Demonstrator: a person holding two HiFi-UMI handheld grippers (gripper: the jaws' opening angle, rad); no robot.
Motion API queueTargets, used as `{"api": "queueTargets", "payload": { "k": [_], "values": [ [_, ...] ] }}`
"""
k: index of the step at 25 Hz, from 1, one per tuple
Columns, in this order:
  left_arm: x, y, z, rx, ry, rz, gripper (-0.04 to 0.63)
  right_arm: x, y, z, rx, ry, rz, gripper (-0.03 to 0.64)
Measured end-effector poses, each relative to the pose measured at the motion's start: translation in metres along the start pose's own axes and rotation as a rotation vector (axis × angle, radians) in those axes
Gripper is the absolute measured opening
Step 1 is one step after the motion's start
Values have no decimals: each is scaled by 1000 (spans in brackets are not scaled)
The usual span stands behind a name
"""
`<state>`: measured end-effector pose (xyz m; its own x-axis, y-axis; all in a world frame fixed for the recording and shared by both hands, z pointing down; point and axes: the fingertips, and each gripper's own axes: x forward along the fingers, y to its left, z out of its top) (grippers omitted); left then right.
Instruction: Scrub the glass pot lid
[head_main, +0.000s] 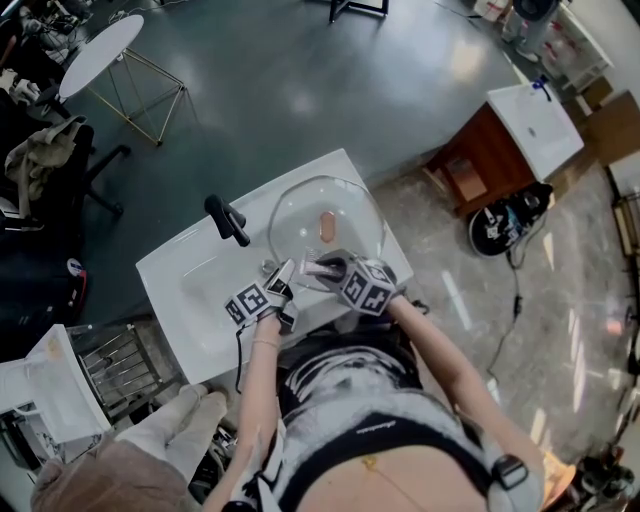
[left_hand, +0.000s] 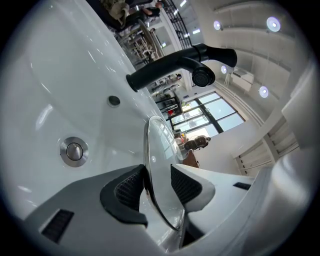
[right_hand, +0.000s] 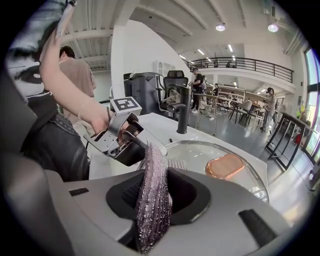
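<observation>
The round glass pot lid (head_main: 326, 222) with a copper-coloured handle (head_main: 327, 226) lies over the white sink (head_main: 195, 285). My left gripper (head_main: 283, 287) is shut on the lid's near rim; in the left gripper view the glass edge (left_hand: 159, 165) stands between the black pads (left_hand: 129, 187). My right gripper (head_main: 335, 270) is shut on a purple metallic scrub cloth (right_hand: 152, 195), which rests on the lid (right_hand: 215, 167) close to the left gripper (right_hand: 125, 137). The handle (right_hand: 226, 166) lies just beyond the cloth.
A black faucet (head_main: 227, 219) stands at the sink's back left, its spout (left_hand: 202, 75) above the basin and the drain plug (left_hand: 74, 151). A wooden cabinet with a white basin (head_main: 510, 140) stands to the right. A dish rack (head_main: 112, 365) sits at the left.
</observation>
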<state>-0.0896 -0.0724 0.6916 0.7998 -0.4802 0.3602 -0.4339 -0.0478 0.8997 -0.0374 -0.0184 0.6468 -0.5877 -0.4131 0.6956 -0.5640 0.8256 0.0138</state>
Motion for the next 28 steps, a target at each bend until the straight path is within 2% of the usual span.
{"api": "queueTargets", "payload": {
  "k": [6,15,18,25,28],
  "values": [
    [0,0,0,-1,-2,6,163,-19,-16,-18,48,-12,-9,100],
    [-1,0,0,3,-3,5,163,-44,-67,-46,196,-50,-162,100],
    [0,-1,1,3,-1,6,163,-49,-81,-52,235,-44,-189,100],
    [0,0,0,2,0,8,163,-56,-141,-70,342,-16,-373,100],
    [0,-1,0,2,0,7,163,-57,-159,-72,376,-4,-403,101]
  ]
}}
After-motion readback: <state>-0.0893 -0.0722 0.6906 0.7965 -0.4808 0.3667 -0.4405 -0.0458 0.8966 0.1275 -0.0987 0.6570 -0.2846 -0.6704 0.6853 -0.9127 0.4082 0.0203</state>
